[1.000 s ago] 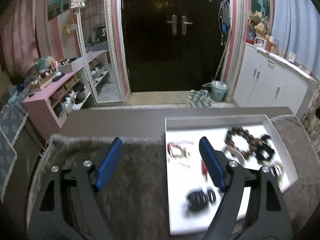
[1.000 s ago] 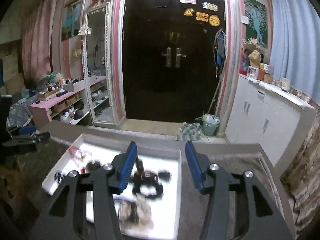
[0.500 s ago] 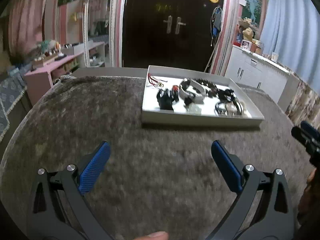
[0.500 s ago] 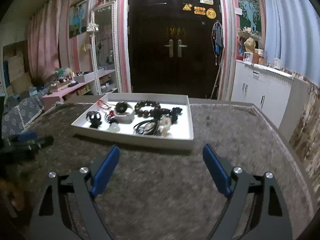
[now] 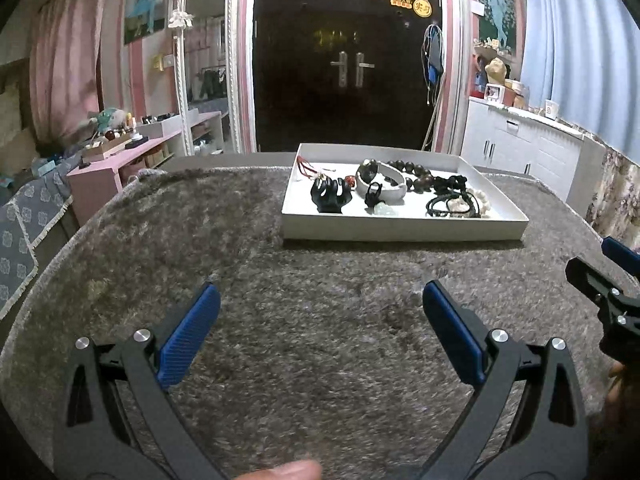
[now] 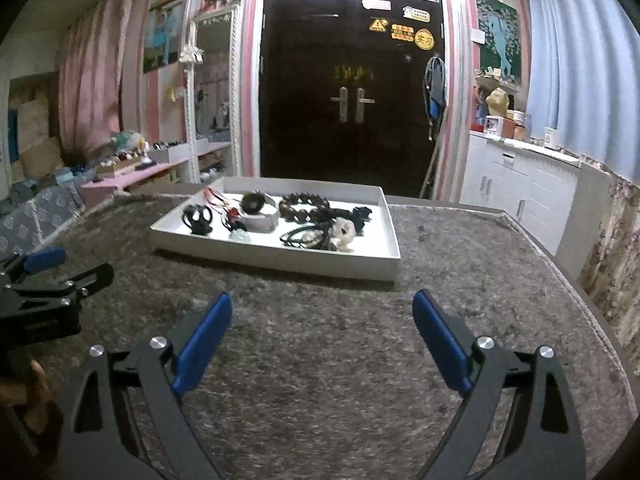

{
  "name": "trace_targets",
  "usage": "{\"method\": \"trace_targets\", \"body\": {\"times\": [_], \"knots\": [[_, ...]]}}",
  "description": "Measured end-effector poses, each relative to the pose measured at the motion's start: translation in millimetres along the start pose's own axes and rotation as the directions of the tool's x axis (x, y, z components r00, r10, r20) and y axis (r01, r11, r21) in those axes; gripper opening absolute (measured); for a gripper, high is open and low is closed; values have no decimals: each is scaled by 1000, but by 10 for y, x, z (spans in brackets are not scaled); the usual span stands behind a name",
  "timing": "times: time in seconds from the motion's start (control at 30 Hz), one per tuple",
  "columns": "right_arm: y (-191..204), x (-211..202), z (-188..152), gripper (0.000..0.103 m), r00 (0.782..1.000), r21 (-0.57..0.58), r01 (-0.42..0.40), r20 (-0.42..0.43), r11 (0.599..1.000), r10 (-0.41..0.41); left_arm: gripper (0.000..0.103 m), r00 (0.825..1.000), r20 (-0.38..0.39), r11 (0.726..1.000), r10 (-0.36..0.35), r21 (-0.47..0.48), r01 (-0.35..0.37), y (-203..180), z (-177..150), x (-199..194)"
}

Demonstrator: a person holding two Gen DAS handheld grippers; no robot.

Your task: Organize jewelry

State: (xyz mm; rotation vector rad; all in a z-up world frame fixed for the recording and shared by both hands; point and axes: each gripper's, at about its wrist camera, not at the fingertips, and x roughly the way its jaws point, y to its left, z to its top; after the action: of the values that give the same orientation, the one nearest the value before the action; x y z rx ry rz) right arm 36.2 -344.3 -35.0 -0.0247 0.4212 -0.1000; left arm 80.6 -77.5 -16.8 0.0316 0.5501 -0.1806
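Left claw (image 5: 320,334): spread wide, blue pads far apart, nothing between them, held low over the grey carpet-like cover of the table (image 5: 304,360), well short of the tray
Right claw (image 6: 322,338): also spread wide and holding nothing, over the same cover, near side of the tray
Tray (image 5: 400,229): shallow white box lying flat on the table, beyond both claws
Jewelry: all inside the tray
Black hand-shaped stand (image 5: 329,197): upright near the tray's left front
White bangle (image 5: 382,189): toward the middle, just right of the stand
Dark wooden bead bracelet (image 5: 416,174): behind the bangle, toward the back wall
Black cord necklace (image 5: 448,204): right front, coiled around a pale pendant
Red string (image 5: 308,169): back left corner
Door (image 5: 344,56): dark double door behind the table, shut
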Motion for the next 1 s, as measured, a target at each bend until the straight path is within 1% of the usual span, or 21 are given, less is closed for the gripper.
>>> {"method": "trace_targets", "body": {"times": [0.07,0.17,0.2,0.27,0.5,0.57,0.77,1.0], "knots": [[-15,-1,-24,92,1000,9,3,4,1000,-3,100,1000,-8,1000,-3,-1,3,6,-2,27],[-38,23,-37,92,1000,21,3,-2,1000,-3,100,1000,8,1000,-2,-10,2,21,-6,13],[-49,26,-34,92,1000,26,3,-3,1000,-3,100,1000,16,1000,1,-9,-1,18,-16,-1],[-69,26,-38,96,1000,34,4,-2,999,-4,100,999,37,1000,10,-3,-10,1,-32,-33],[-61,27,-41,97,1000,21,5,0,1000,-5,100,992,118,998,53,21,-56,-66,-59,-184],[-73,19,-43,99,1000,27,4,2,1000,-4,100,990,133,998,57,26,-61,-84,-66,-212],[-78,50,-39,100,1000,27,-5,-16,1000,5,100,991,127,999,49,5,-50,-34,-46,-210],[-78,57,-27,100,1000,28,-5,-11,1000,6,100,991,126,999,44,13,-46,-40,-47,-204]]}}
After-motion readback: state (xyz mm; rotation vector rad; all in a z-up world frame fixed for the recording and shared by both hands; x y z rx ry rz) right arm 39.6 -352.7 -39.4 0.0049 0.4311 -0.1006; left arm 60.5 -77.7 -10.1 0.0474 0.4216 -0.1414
